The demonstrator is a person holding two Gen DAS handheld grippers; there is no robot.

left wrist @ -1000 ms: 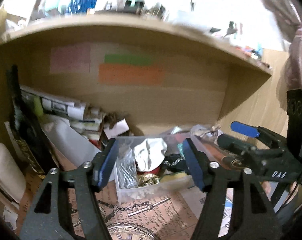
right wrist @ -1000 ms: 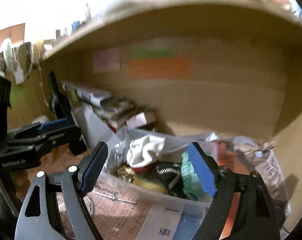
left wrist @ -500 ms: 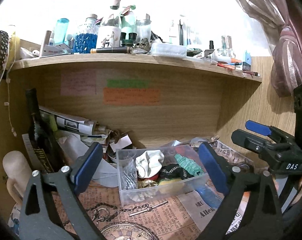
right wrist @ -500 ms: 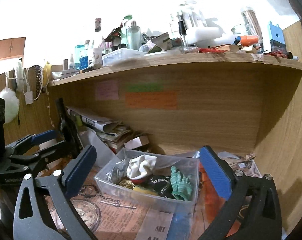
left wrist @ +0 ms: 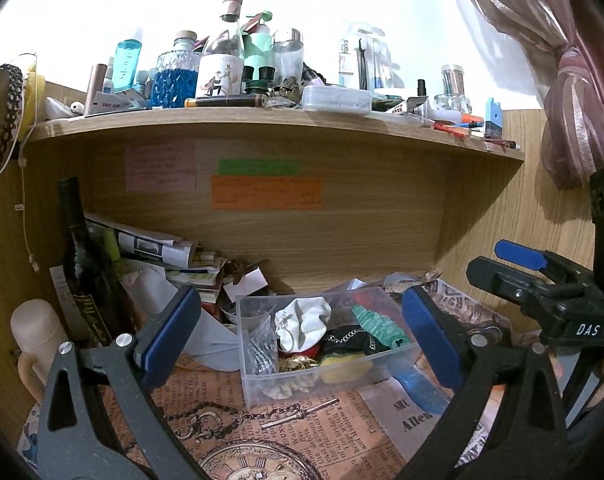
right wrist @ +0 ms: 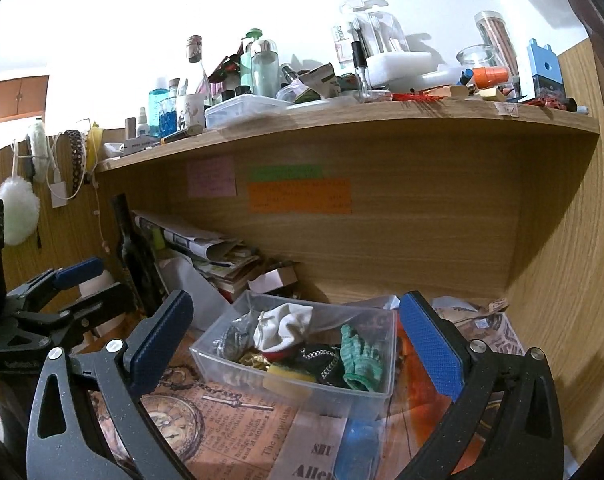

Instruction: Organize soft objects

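Here, left tongs and right tongs both spread apart, empty. Clear plastic bin on newspaper-covered surface holds white crumpled cloth, green knitted glove; items beneath half buried, unclear.

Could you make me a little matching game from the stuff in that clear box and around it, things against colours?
Things:
1. crumpled cloth
2. knitted glove
3. sponge
4. long sticky note

Colours:
A. orange
B. white
C. yellow
D. green

Pairs: 1-B, 2-D, 3-C, 4-A. The first three lie in the clear box.
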